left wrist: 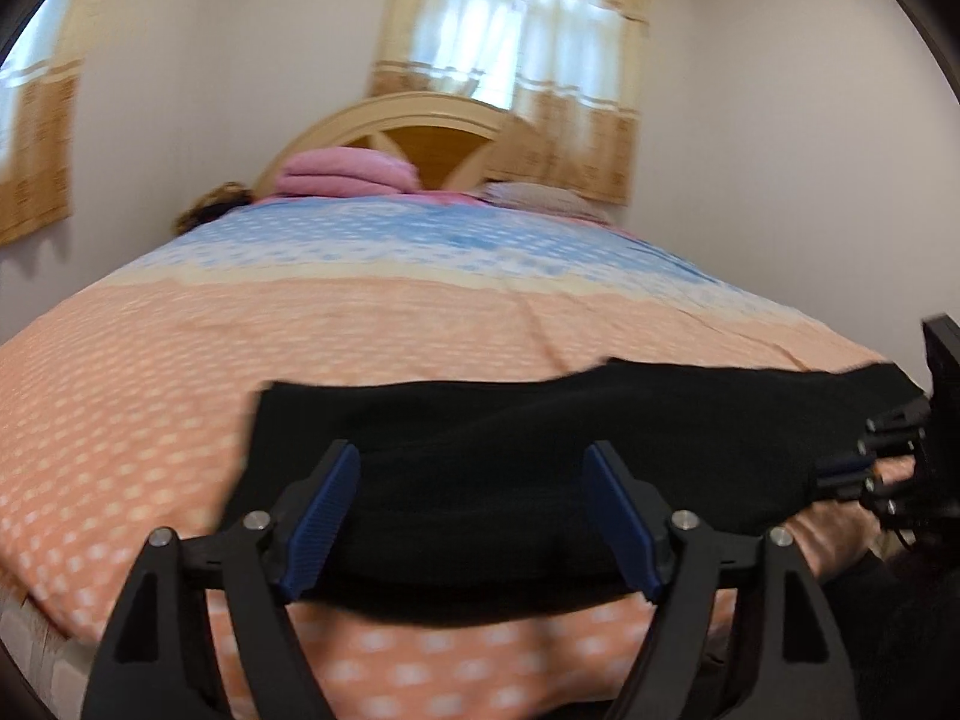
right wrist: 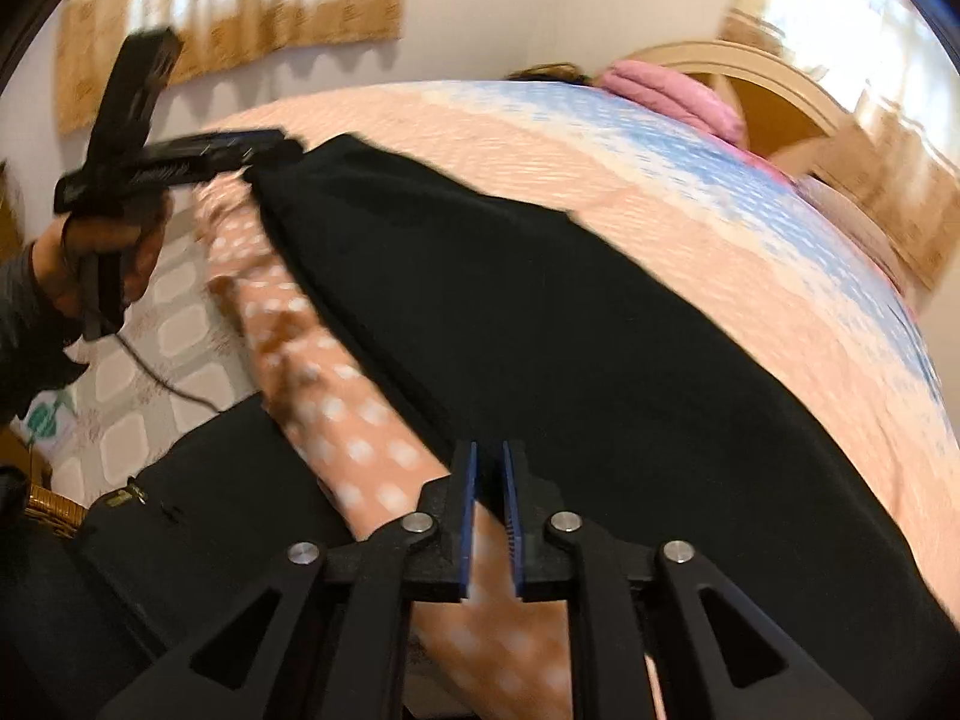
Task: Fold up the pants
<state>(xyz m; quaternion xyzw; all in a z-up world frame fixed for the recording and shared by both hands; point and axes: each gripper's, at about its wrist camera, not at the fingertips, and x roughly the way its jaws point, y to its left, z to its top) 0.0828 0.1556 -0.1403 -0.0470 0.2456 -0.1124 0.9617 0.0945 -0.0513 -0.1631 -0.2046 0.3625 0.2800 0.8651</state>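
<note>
A: Starting with the left wrist view, what's there?

B: The left gripper [left wrist: 474, 516] has its blue-padded fingers [left wrist: 321, 519] spread wide, with nothing between them. Just past them the black pants [left wrist: 540, 450] lie flat in a long strip along the near edge of the bed [left wrist: 300, 330], running from near centre off to the right.

A: And the other tool?

B: At the far right edge the right gripper [left wrist: 852, 468] meets the right end of the pants. Its fingers look drawn in together at the fabric's edge, but it's small and blurred there.

A: What about the bed itself?

B: An orange dotted sheet near us, a blue band farther off. At the far end sit a pink folded blanket [left wrist: 345, 171], a wooden headboard [left wrist: 432, 138] and a curtained window [left wrist: 516, 42].

A: Now the right wrist view.

B: The right gripper [right wrist: 492, 525] has its pads nearly pressed together with only a narrow slit between them, at the near hem of the pants [right wrist: 540, 330]; whether cloth is truly pinched, I can't tell. The pants stretch away to the upper left across the orange sheet.

A: And the left tool from here?

B: The left gripper [right wrist: 264, 147] is at the far left end of the pants, held in the left hand [right wrist: 102, 258]. Its finger spacing isn't readable from this angle. Patterned floor [right wrist: 180, 330] shows below it.
</note>
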